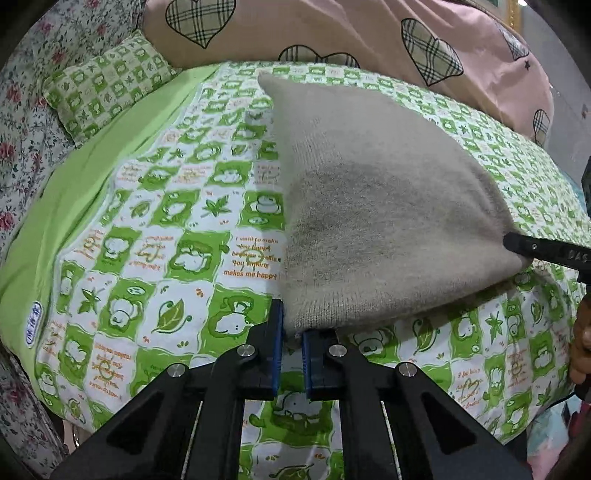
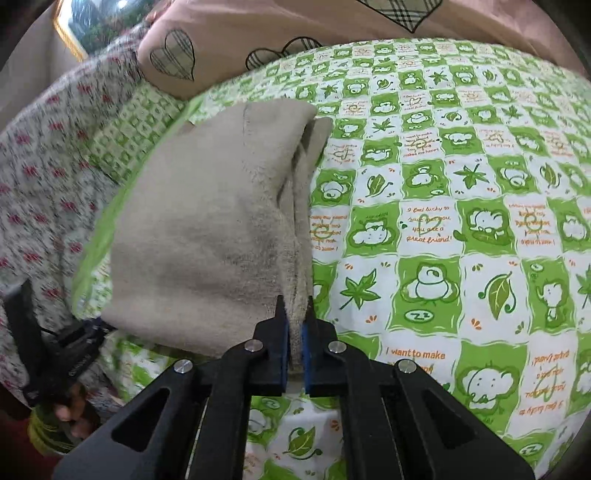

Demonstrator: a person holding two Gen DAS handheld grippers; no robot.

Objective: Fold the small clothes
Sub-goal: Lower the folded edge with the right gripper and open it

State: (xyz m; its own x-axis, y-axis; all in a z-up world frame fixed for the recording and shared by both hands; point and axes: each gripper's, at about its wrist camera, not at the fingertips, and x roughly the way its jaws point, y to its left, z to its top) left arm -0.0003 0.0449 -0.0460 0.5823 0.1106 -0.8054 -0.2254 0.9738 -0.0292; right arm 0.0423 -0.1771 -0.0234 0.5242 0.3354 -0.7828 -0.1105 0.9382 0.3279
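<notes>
A beige knitted garment lies partly lifted over the green-and-white printed bed sheet. My left gripper is shut on its near left corner. My right gripper is shut on the garment's other near corner, where several layered edges meet. The right gripper's finger shows in the left wrist view at the cloth's right corner. The left gripper shows in the right wrist view at the far left. The cloth hangs stretched between both grippers.
A pink quilt with plaid hearts lies along the far side of the bed. A small green checked pillow sits at the back left. A floral cover lines the left edge. The bed sheet spreads to the right.
</notes>
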